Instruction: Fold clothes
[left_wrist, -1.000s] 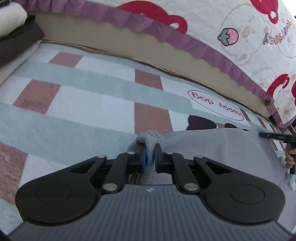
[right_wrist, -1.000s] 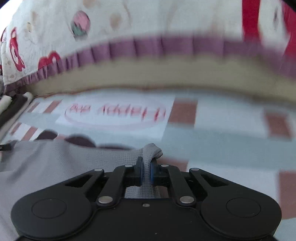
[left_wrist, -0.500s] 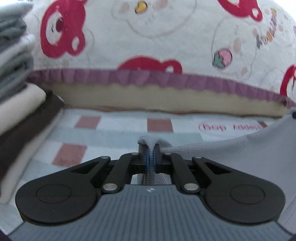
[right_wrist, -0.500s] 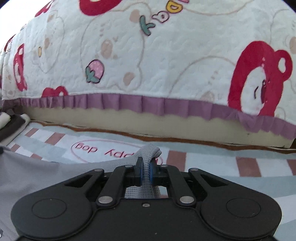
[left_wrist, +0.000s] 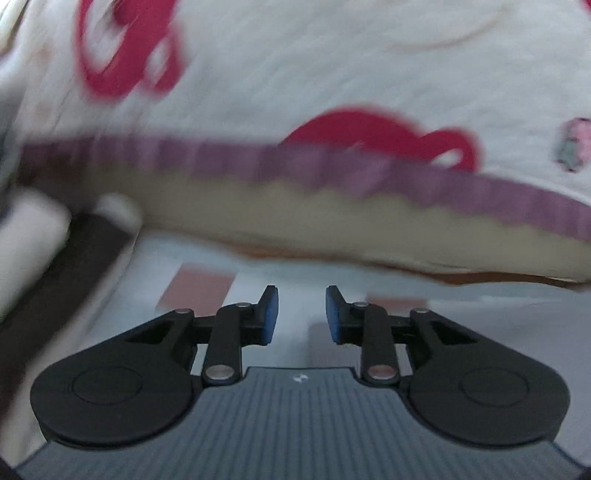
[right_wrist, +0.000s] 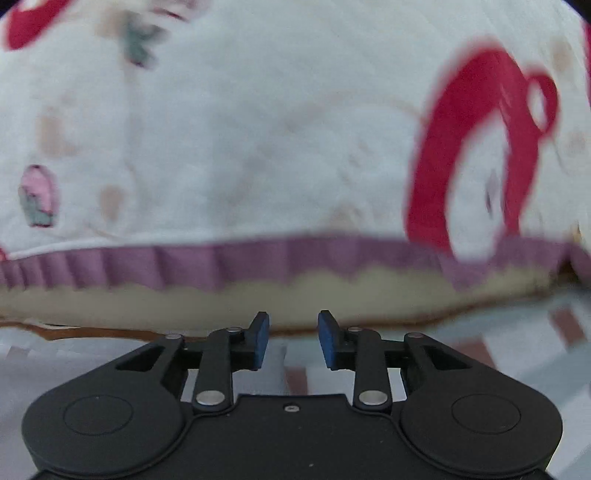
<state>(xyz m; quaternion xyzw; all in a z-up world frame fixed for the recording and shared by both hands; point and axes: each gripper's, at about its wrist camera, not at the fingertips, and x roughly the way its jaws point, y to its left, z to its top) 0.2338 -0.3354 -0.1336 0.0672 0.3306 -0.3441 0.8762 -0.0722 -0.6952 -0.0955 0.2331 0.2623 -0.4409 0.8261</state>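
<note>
Both grippers were opening with nothing between the jaws: the left gripper (left_wrist: 301, 314) and the right gripper (right_wrist: 290, 339) faced the quilt (right_wrist: 258, 129). The garment was in neither view, so a fold seemed just released; next it must be found again. Only the left view showed stacked clothes (left_wrist: 55, 266)
</note>
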